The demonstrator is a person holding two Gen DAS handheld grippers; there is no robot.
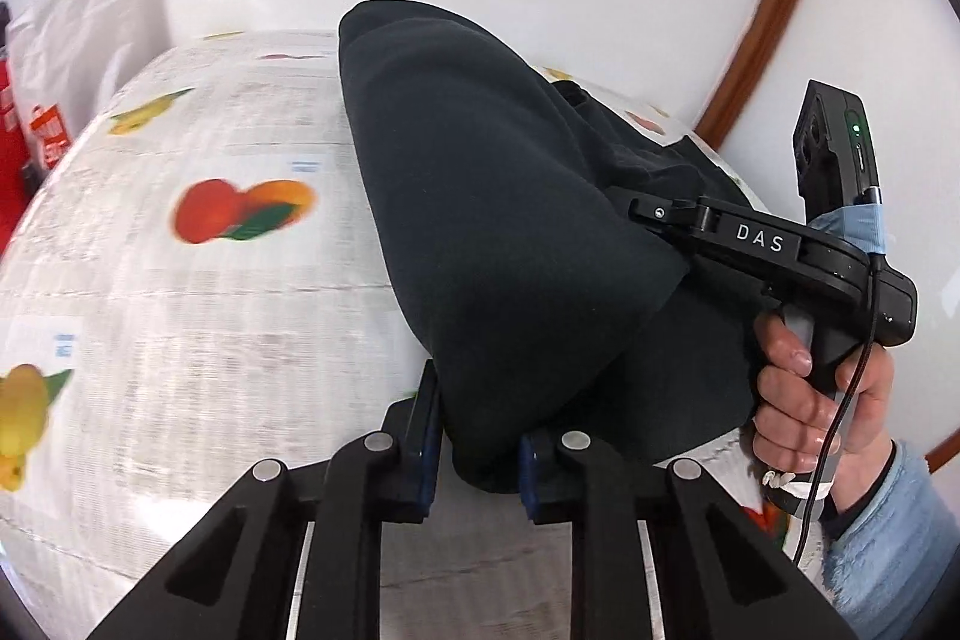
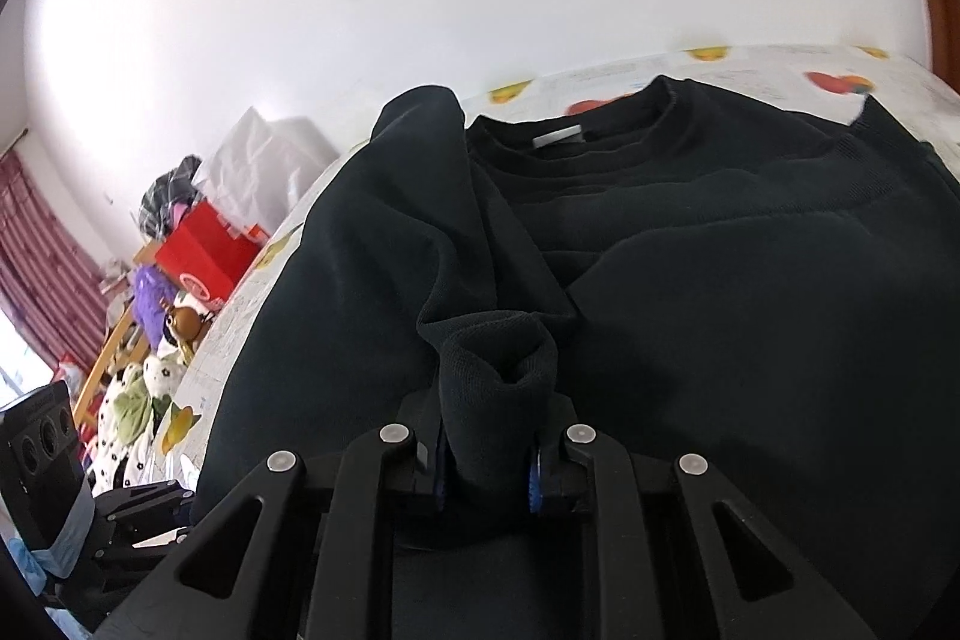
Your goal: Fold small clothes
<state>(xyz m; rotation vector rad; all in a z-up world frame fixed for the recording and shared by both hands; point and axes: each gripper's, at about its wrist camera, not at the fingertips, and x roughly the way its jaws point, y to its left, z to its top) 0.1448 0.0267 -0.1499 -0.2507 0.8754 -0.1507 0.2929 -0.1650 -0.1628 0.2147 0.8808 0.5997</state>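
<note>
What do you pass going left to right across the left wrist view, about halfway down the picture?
Red bag → fruit-print tablecloth → dark sweater → right gripper, its tips at the sweater → hand on that gripper's handle.

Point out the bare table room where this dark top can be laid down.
Free: the fruit-print tablecloth left of the black sweatshirt. A thin strip lies beyond its collar. Crowded: the right side, where the right gripper and hand sit against the cloth.
</note>
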